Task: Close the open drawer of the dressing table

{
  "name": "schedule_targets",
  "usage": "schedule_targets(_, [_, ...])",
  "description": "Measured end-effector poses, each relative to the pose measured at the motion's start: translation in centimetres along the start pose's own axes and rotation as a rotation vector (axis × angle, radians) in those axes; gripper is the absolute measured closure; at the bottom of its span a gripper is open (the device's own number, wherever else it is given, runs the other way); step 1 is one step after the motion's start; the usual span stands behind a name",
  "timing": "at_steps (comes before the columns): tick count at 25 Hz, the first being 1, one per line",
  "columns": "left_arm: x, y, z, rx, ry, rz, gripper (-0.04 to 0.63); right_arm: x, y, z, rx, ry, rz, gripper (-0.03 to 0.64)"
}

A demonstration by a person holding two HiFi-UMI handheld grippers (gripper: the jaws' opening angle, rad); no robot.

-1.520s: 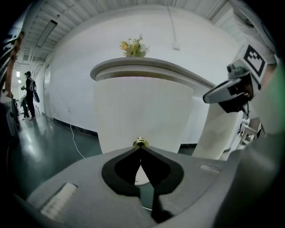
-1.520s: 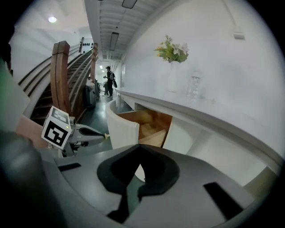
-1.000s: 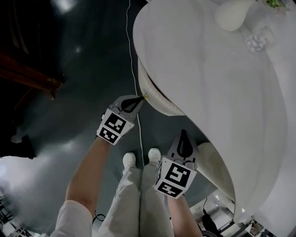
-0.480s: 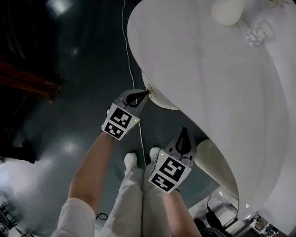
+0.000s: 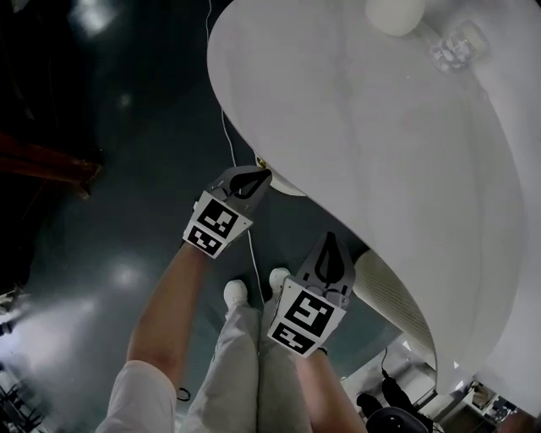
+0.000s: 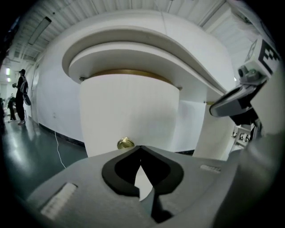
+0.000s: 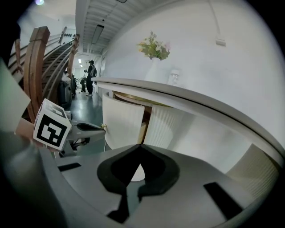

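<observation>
The white dressing table (image 5: pixel 363 135) fills the right of the head view. Its curved drawer (image 5: pixel 286 183) sticks out a little from under the top, with a brass knob (image 5: pixel 261 161) at its front. My left gripper (image 5: pixel 259 175) is shut and empty, its tip just below the knob at the drawer front. In the left gripper view the drawer front (image 6: pixel 129 111) is close ahead and the knob (image 6: pixel 125 143) sits just left of the gripper's tips (image 6: pixel 140 147). My right gripper (image 5: pixel 332 242) is shut and empty, lower and nearer the table's base. The drawer (image 7: pixel 122 122) still shows a gap in the right gripper view.
A white vase (image 5: pixel 393 13) and a glass object (image 5: pixel 456 46) stand on the table top. A thin white cable (image 5: pixel 228 127) runs over the dark floor. The person's shoes (image 5: pixel 237 292) are below the grippers. A wooden stair rail (image 7: pixel 35 58) and standing people (image 6: pixel 21 95) are farther off.
The drawer has slid further in under the table top, with the left gripper following its front near the knob. The right gripper has stayed shut, beside and below.
</observation>
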State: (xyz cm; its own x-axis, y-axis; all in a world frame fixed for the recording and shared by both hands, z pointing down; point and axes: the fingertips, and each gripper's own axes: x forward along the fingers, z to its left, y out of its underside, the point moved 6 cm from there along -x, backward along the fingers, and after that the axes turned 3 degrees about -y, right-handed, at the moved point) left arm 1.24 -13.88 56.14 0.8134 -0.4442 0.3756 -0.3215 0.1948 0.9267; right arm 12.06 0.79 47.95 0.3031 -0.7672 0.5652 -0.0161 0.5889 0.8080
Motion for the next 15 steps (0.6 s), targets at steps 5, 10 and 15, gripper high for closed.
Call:
schedule_targets(5, [-1.3, -0.3, 1.1, -0.050, -0.032, -0.058, 0.578, -0.3, 0.5, 0.1, 0.010, -0.011, 0.005, 0.618])
schedule_targets(10, [-1.1, -0.8, 1.2, -0.043, -0.021, -0.042, 0.578, -0.5, 0.2, 0.3, 0.015, -0.021, -0.006, 0.618])
schedule_targets(15, [-0.2, -1.4, 1.3, -0.038, -0.017, -0.048, 0.578, -0.4, -0.1, 0.5, 0.025, -0.023, -0.017, 0.618])
